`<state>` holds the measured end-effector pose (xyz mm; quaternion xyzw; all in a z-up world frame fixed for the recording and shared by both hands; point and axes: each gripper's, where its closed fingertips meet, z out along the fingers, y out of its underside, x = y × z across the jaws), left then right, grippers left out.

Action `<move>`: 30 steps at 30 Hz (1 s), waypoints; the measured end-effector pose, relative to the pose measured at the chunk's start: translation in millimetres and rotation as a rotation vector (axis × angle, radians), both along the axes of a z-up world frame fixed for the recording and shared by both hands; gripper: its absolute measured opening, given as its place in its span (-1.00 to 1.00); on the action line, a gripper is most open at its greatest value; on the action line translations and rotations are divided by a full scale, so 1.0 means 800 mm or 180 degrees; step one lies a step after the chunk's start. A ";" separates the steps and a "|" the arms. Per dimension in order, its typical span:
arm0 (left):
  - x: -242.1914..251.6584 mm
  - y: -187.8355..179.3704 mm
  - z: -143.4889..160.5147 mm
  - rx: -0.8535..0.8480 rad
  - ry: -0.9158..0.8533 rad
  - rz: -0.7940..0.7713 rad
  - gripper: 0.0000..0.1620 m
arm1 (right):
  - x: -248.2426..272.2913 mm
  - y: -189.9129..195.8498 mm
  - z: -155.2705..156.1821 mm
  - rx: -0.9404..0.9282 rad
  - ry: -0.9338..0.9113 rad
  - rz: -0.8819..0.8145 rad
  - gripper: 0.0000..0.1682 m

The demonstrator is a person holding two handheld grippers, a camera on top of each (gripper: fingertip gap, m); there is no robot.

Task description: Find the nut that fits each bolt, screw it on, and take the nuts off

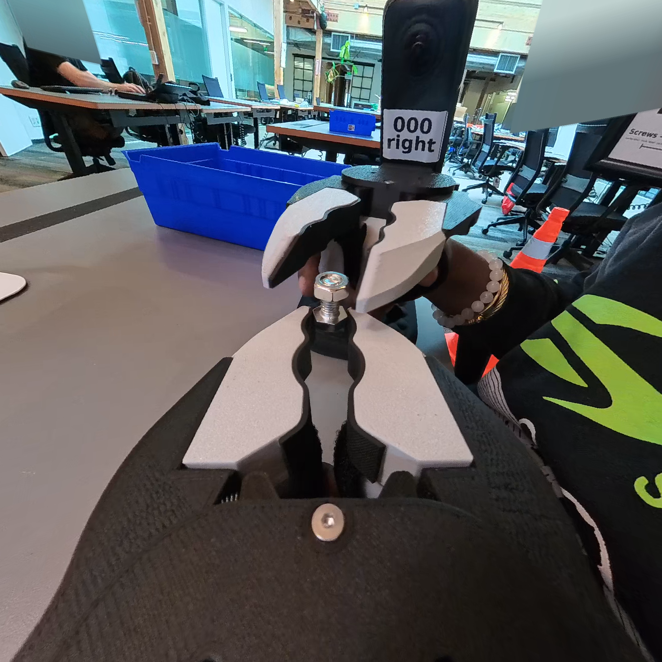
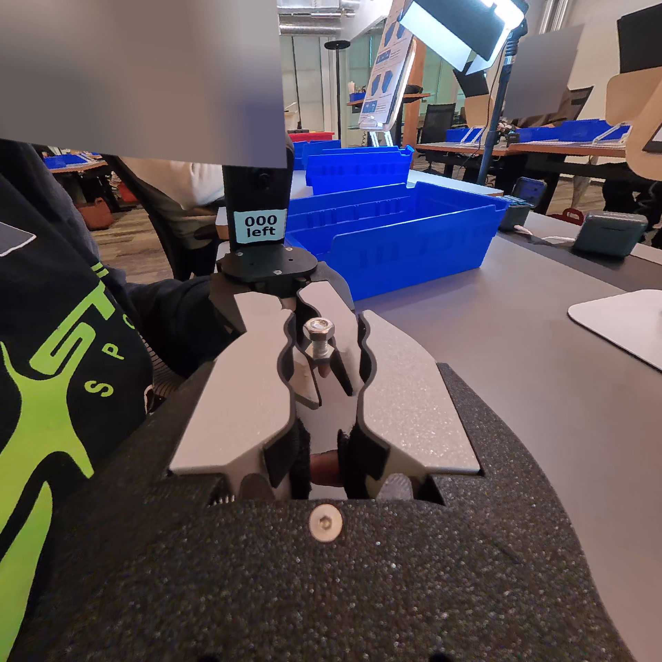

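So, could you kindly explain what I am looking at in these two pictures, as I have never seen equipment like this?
There is no robot here: a person holds a hand-operated gripper in each hand, and each carries a camera looking along its two grey fingers. One picture comes from the left gripper, the other from the right gripper, so each also shows the other tool facing it. The left gripper's jaws are shut on a steel bolt, standing thread up, with a nut threaded near its top. The right gripper's jaws are open on either side of that nut, not gripping it. Behind them, a blue bin rests on the grey table.
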<state>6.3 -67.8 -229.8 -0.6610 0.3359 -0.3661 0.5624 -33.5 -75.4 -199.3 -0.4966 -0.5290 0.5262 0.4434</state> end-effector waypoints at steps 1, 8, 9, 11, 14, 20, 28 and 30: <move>0.000 0.000 0.000 0.0001 -0.0003 -0.0002 -0.81 | 0.001 0.002 0.000 0.0003 -0.0002 -0.0017 -0.62; -0.001 0.000 0.001 0.0001 -0.0016 -0.0003 -0.81 | 0.023 0.019 0.001 0.0063 0.0008 -0.0206 -0.70; 0.000 -0.001 0.001 0.0004 -0.0020 -0.0013 -0.81 | 0.027 0.025 0.001 0.0077 0.0009 -0.0281 -0.74; 0.000 0.000 0.000 0.0003 0.0006 -0.0008 -0.81 | 0.031 0.030 0.004 0.0054 0.0044 -0.0332 -0.78; 0.000 0.000 0.000 -0.0003 0.0002 -0.0009 -0.81 | 0.031 0.023 0.009 0.0038 0.0124 -0.0242 -0.76; 0.000 0.000 -0.001 -0.0007 0.0006 -0.0005 -0.81 | 0.011 0.004 0.002 0.0048 0.0037 -0.0036 -0.63; -0.001 -0.001 0.000 0.0001 -0.0003 -0.0010 -0.81 | 0.006 0.005 -0.001 0.0058 -0.0001 -0.0041 -0.62; -0.001 -0.001 0.000 -0.0002 0.0002 -0.0009 -0.81 | 0.012 0.008 -0.001 0.0064 -0.0017 -0.0047 -0.60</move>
